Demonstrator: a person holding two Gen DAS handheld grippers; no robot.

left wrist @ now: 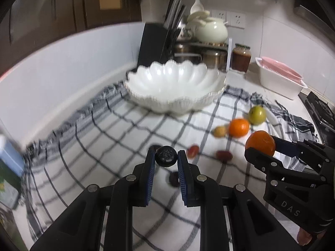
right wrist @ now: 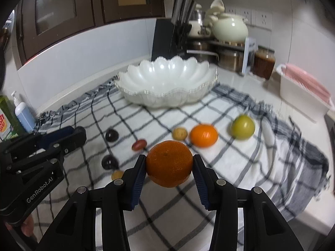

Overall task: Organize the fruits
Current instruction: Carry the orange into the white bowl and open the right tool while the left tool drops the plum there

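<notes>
My left gripper point(left wrist: 166, 156) is shut on a small dark round fruit point(left wrist: 166, 156), held above the checked cloth point(left wrist: 104, 138). My right gripper point(right wrist: 169, 164) is shut on an orange point(right wrist: 169, 164), also lifted; it shows in the left wrist view point(left wrist: 260, 142). The white scalloped bowl point(right wrist: 167, 81) stands empty at the back of the cloth. On the cloth lie another orange point(right wrist: 204, 135), a green fruit point(right wrist: 242, 127), a small yellow fruit point(right wrist: 179, 133), a red fruit point(right wrist: 139, 144) and two dark fruits point(right wrist: 112, 135) point(right wrist: 109, 161).
A knife block point(right wrist: 165, 37), metal pots and a cream pot point(right wrist: 229, 28) on a rack stand behind the bowl. A jar point(right wrist: 262, 62) and a pink-and-white drainer basket point(right wrist: 303, 90) are at the right. Soap bottles point(right wrist: 24, 113) stand at the left.
</notes>
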